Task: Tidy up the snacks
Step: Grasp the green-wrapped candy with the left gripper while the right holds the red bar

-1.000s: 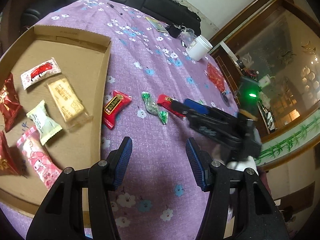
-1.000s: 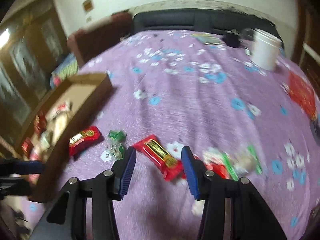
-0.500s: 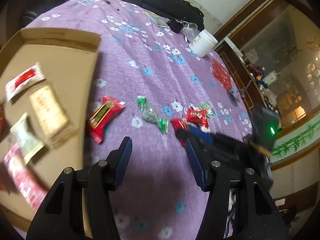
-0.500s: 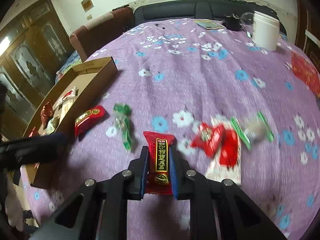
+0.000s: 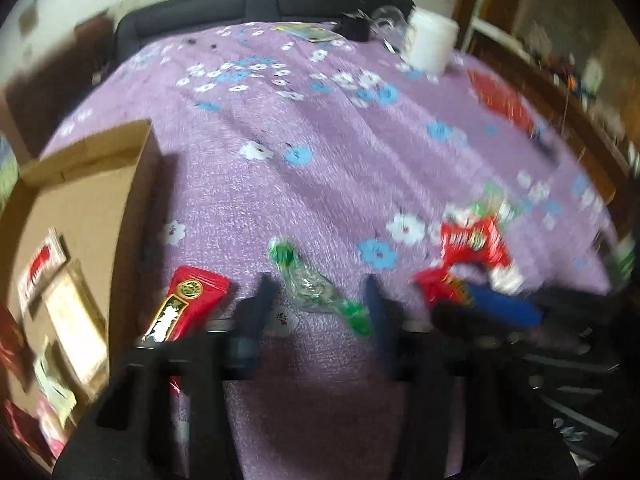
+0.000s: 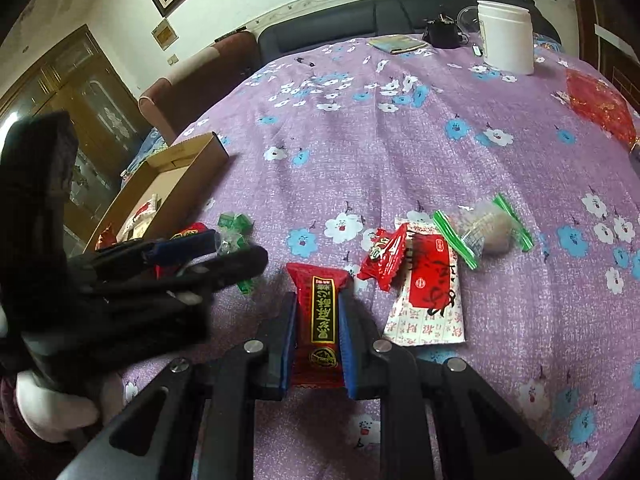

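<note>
The right wrist view is sharp: the right gripper (image 6: 317, 322) is clamped on a red bar snack (image 6: 323, 322), its blue pads pressing both long sides. The bar's long axis runs straight out along the fingers, its far crimped end pointing away over the purple floral cloth (image 6: 400, 152). Just ahead and to that gripper's right lie a small red packet (image 6: 384, 258), a white and red sachet (image 6: 430, 300) and a clear candy with green ends (image 6: 486, 230).

The left wrist view is blurred by motion, yet it alone shows the inside of the cardboard box (image 5: 86, 184) to the left, with several packets lying in it. In that view the left gripper (image 5: 320, 304) is closing, and a green-twist candy (image 5: 316, 286) lies between its fingers on the cloth; whether the pads touch it I cannot tell. The candy's long axis slants from far left to near right. A second red bar (image 5: 186, 304) lies just outside the left finger, beside the box wall, pointing away and slightly right.

A second ago the red bar snack lay flat between open right fingers; half a second ago it was already gripped. The left gripper then stood wide over bare cloth, short of the candy.
</note>
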Action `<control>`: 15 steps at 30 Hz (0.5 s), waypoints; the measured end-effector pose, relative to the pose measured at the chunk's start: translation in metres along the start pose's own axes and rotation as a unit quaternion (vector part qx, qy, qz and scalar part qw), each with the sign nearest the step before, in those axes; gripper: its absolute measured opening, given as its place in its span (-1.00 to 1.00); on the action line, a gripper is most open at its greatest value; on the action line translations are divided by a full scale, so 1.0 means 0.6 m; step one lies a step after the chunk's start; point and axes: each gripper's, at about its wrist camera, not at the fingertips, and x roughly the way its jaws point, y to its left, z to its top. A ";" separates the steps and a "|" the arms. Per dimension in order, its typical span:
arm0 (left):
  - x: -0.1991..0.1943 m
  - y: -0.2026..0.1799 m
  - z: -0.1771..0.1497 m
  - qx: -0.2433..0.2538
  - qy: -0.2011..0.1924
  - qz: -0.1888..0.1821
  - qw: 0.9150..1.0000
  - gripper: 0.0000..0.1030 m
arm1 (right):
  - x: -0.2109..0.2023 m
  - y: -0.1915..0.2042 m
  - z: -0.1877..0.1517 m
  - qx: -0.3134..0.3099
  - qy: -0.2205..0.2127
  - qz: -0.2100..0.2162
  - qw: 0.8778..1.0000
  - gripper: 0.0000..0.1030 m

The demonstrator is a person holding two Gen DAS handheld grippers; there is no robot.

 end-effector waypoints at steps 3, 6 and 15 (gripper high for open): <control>-0.002 -0.001 -0.006 0.007 -0.010 -0.014 1.000 -0.64 | -0.001 0.002 -0.001 -0.003 -0.003 -0.007 1.000 -0.57; -0.011 0.006 -0.004 -0.007 -0.015 -0.028 0.999 -0.64 | -0.002 0.002 -0.002 -0.004 -0.007 -0.013 1.000 -0.57; -0.084 0.032 -0.011 -0.040 -0.044 -0.078 0.995 -0.64 | -0.008 -0.006 -0.002 0.007 -0.020 -0.014 1.000 -0.57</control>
